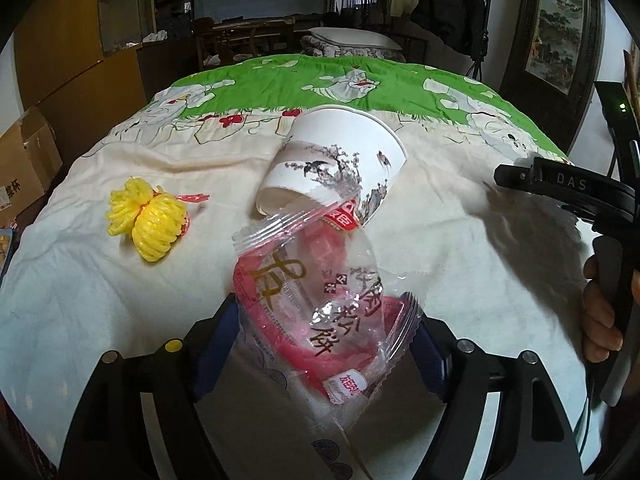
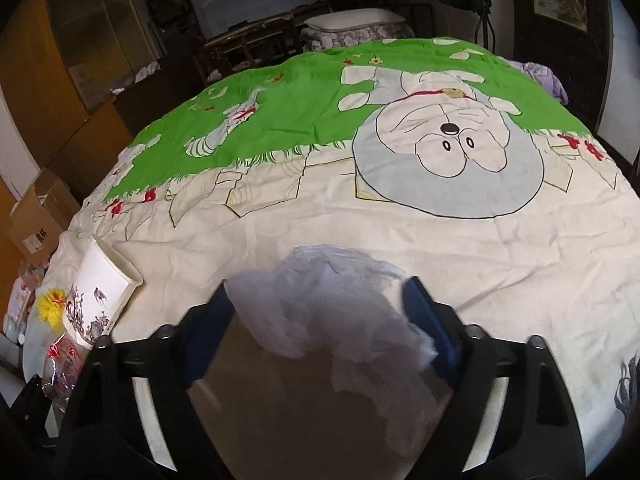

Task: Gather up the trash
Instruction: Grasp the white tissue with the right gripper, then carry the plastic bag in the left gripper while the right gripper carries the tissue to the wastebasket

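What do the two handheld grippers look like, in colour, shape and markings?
The left gripper has a black frame with blue fingers, silver bolts and one yellow dot. The right gripper looks the same, black with blue fingers. From the side, its black body bears the white letters "DAS"; a bare hand grips its handle.

A lived-in bedroom in a home. A bed (image 2: 360, 232) fills most of both views, covered with a cream and green quilt (image 1: 280, 76) printed with a cartoon cat (image 2: 448, 160). Beyond it lies a white pillow (image 1: 352, 36) on folded bedding. Dark coats (image 1: 448, 4) hang at the back, a framed landscape painting (image 1: 560, 28) hangs on the right wall, and wooden wardrobes (image 1: 68, 48) stand on the left, with open cardboard boxes (image 1: 24, 164) on the floor beside them.
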### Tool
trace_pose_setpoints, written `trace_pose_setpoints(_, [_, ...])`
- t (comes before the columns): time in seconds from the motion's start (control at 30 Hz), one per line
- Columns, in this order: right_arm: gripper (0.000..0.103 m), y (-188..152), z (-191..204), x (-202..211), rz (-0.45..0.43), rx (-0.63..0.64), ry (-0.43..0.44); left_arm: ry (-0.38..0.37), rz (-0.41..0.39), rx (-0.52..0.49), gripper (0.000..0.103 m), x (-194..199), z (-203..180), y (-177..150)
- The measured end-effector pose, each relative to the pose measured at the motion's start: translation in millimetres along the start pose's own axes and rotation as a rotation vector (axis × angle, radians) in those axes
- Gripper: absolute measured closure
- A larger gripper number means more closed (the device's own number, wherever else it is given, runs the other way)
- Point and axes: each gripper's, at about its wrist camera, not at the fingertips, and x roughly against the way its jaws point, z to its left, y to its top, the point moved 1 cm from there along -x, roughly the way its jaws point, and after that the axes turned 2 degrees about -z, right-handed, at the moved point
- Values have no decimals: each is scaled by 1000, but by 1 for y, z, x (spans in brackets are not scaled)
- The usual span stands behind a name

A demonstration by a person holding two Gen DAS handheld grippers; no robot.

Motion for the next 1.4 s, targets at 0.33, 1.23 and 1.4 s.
trace_pose_setpoints(0.33, [65, -1, 0, 1, -8, 4, 15, -13, -17, 17, 33, 2, 4, -1])
trace_pose_setpoints(1.23, [73, -31, 6, 51, -47, 2, 92, -51, -91, 73, 61, 51, 10, -15])
trace_pose_setpoints(1.4, [73, -38, 23, 84, -83, 42, 142, -37, -157, 76, 61, 88, 13, -8])
